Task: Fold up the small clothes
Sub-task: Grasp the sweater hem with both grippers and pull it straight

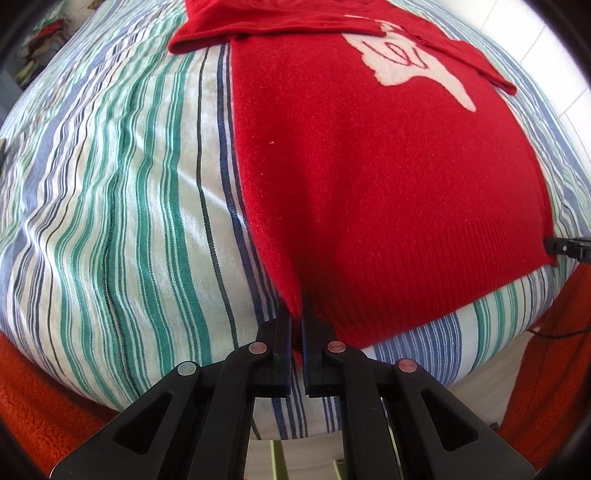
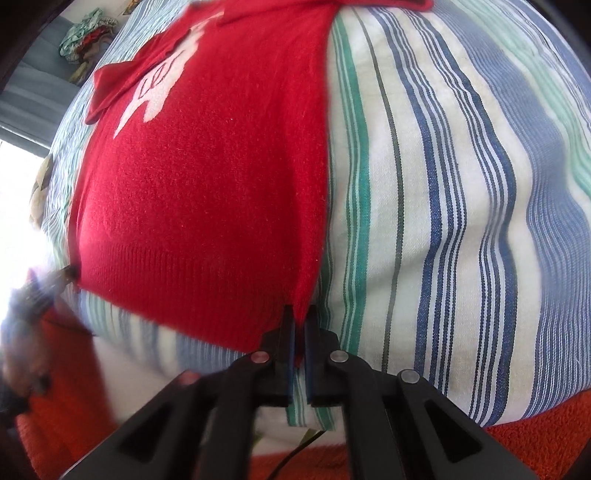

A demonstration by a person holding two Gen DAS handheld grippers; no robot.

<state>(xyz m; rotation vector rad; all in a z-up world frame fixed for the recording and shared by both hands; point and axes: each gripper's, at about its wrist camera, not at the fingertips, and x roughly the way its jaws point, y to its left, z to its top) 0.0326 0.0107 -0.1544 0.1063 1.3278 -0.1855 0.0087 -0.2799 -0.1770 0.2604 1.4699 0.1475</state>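
A small red sweater [image 1: 388,177] with a white motif lies flat on a striped sheet [image 1: 122,206], sleeves folded across its upper part. My left gripper [image 1: 297,317] is shut on the sweater's near left hem corner. My right gripper [image 2: 300,314] is shut on the near right hem corner of the sweater [image 2: 207,173]. The right gripper's tip also shows at the right edge of the left wrist view [image 1: 567,248]. The left gripper shows blurred at the left of the right wrist view [image 2: 66,275].
The striped sheet [image 2: 461,192] covers a padded surface. Orange fleece [image 1: 44,398] lies along the near edge below it. A pile of clothes [image 2: 88,33] sits far back left.
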